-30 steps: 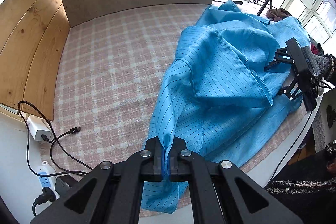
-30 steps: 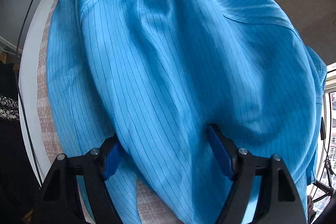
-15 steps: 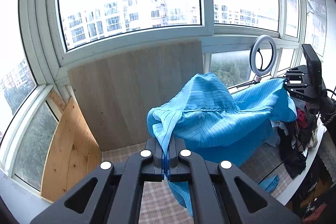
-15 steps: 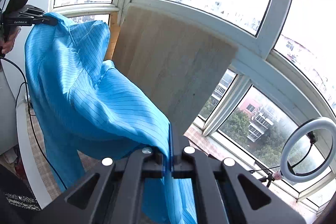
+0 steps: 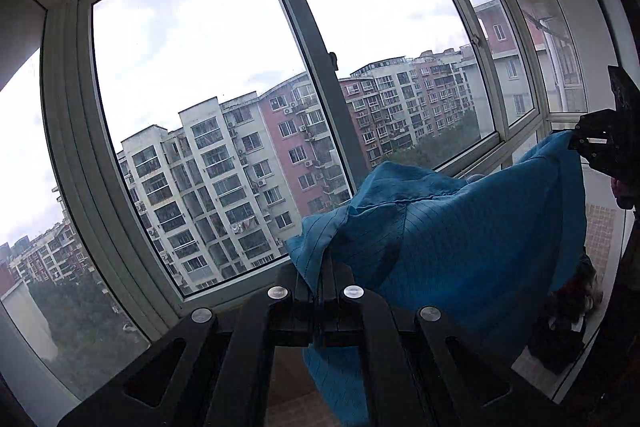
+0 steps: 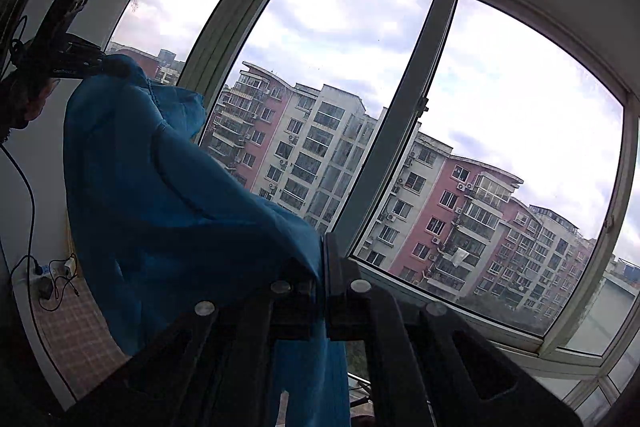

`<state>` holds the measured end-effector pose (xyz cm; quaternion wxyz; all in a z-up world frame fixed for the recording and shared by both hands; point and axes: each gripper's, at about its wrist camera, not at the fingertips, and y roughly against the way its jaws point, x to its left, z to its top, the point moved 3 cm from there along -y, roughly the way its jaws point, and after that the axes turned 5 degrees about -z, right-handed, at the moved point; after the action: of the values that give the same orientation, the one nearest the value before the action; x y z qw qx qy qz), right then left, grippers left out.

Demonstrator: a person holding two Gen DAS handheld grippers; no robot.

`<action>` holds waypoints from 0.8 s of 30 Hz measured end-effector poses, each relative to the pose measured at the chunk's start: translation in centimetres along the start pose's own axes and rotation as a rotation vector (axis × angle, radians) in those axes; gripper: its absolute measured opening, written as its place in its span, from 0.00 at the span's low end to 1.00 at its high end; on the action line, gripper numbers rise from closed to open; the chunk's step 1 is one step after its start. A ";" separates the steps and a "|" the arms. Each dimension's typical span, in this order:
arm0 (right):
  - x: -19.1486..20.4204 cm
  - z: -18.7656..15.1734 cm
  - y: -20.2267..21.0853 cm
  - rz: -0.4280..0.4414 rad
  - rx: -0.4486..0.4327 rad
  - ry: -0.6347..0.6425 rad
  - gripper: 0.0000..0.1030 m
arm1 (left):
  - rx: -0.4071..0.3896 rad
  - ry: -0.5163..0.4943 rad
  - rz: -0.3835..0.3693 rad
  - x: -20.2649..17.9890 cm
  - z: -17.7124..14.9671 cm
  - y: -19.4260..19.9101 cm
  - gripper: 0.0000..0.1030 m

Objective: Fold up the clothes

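A blue pinstriped garment [image 5: 460, 243] hangs in the air, stretched between both grippers in front of the window. My left gripper [image 5: 320, 279] is shut on one edge of the cloth, which drapes off to the right. At the far right of that view the right gripper [image 5: 576, 141] pinches the other end. In the right wrist view the garment [image 6: 168, 195] falls leftward from my right gripper [image 6: 323, 267], which is shut on its edge. The left gripper [image 6: 116, 69] holds the far top corner at upper left there.
Large window panes [image 5: 200, 87] with apartment blocks outside fill both views. A checked tablecloth [image 6: 72, 323] lies far below at left, with a power strip and cables [image 6: 48, 279]. A dark pile of clothes [image 5: 568, 311] sits low right in the left wrist view.
Both grippers have risen high with the garment, lifting it off the checked table. The right gripper's jaws, open around the cloth a second ago, closed on it. Both views tilted up towards the window.
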<state>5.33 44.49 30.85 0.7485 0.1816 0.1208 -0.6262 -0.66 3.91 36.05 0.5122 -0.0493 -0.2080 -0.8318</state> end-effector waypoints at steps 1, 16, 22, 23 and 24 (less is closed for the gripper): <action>0.2 -1.2 -0.9 0.025 0.044 -0.015 0.02 | 0.035 -0.013 -0.005 -0.3 -0.7 -0.7 0.00; 20.0 -39.3 -18.2 0.596 0.818 -0.211 0.31 | 0.910 0.347 -0.170 -4.8 -48.8 -17.8 0.00; 27.1 -40.3 -23.5 0.723 0.888 -0.014 0.42 | 0.996 0.463 -0.136 -4.3 -55.3 -14.5 0.00; 27.8 -40.2 -23.9 0.745 0.895 0.006 0.43 | 0.991 0.481 -0.129 -3.9 -55.5 -14.2 0.00; 28.3 -40.4 -24.4 0.761 0.908 0.023 0.47 | 0.986 0.492 -0.125 -3.7 -55.6 -14.0 0.00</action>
<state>-11.47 32.61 -20.21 0.7665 0.5208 -0.2248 -0.3010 -3.87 -9.65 -19.73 0.4578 0.4045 -0.4496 -0.6516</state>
